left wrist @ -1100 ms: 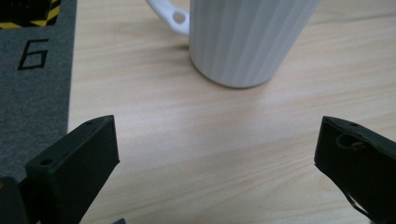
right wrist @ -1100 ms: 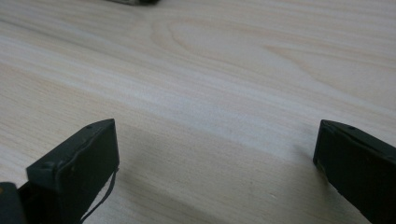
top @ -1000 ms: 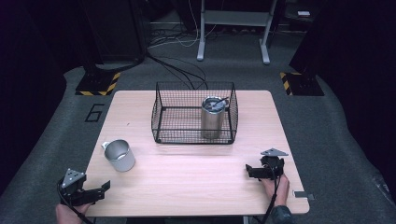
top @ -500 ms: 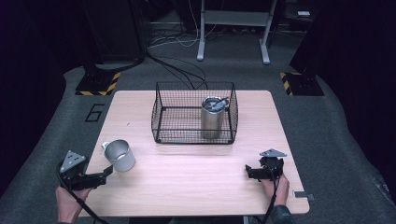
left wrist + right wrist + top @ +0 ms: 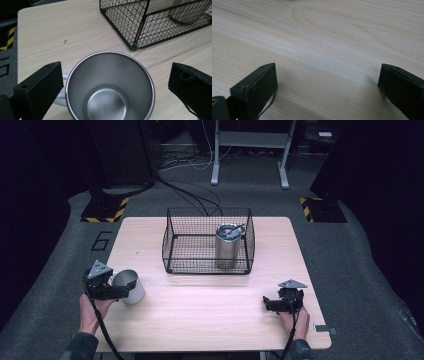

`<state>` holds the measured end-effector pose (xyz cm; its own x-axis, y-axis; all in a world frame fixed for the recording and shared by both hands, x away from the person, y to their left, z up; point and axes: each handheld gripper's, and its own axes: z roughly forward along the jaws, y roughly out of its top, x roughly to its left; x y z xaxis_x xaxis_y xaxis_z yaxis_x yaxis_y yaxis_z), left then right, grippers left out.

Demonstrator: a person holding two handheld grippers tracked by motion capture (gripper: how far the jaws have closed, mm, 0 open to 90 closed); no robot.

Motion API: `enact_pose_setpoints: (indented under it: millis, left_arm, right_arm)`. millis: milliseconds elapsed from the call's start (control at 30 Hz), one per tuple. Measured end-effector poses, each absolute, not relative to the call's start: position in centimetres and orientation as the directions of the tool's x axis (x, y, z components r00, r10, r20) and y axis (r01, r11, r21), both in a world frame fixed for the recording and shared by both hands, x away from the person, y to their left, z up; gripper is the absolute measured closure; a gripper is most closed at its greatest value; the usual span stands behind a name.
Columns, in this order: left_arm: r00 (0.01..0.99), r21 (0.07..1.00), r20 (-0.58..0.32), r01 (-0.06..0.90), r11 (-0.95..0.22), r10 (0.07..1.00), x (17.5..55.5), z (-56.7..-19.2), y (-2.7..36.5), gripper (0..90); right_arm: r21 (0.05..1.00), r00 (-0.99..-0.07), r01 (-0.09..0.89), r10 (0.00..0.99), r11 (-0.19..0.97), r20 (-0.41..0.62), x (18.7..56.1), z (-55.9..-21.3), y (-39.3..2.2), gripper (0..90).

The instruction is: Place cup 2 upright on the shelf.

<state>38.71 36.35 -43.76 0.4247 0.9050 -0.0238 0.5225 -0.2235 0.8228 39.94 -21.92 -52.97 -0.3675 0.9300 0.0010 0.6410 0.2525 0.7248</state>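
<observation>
A steel mug (image 5: 129, 285) stands upright on the wooden table (image 5: 210, 315) near its left edge. My left gripper (image 5: 121, 292) is open, with one jaw on each side of the mug and neither jaw touching it. In the left gripper view the empty mug (image 5: 110, 85) sits between the spread jaws of the left gripper (image 5: 117, 75), its handle toward the left jaw. My right gripper (image 5: 270, 303) rests low on the table at the front right, open, with bare wood between its jaws in the right gripper view (image 5: 329, 77).
A black wire basket (image 5: 172, 245) stands at the middle back of the table with a tall steel tumbler (image 5: 227, 247) upright inside it at the right. The basket's corner (image 5: 140, 27) is just beyond the mug. Cables and stands lie on the floor behind.
My left gripper has moved forward from the table's front left corner to the mug and now straddles it. The right gripper has stayed put.
</observation>
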Motion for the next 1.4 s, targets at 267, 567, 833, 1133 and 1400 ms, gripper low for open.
enact_pose_setpoints:
  millis: [267,567,833,1133,1400]
  left_arm:
    - [0.456,0.802,-0.016,0.537,-0.261,0.890,40.1,-44.6,36.2,0.6]
    - [0.451,0.807,0.005,0.525,-0.270,0.893,40.2,-45.3,36.1,5.8]
    - [0.461,0.802,0.012,0.526,-0.284,0.887,40.2,-45.1,36.1,6.6]
    - [0.444,0.820,-0.027,0.522,-0.234,0.895,39.8,-44.2,36.8,6.7]
    - [0.459,0.834,-0.004,0.491,-0.250,0.888,39.0,-41.9,36.5,6.7]
  right_arm:
    - [0.730,-0.364,0.637,0.932,0.248,0.001,39.9,-53.0,-21.9,2.4]
    - [0.727,-0.361,0.640,0.933,0.247,0.001,39.9,-53.0,-21.9,3.1]
    - [0.728,-0.358,0.641,0.934,0.244,0.001,39.9,-53.0,-22.0,3.3]
    - [0.727,-0.358,0.642,0.934,0.244,0.004,39.9,-53.0,-22.0,3.3]
    - [0.727,-0.363,0.640,0.932,0.250,0.000,39.9,-53.0,-22.1,3.3]
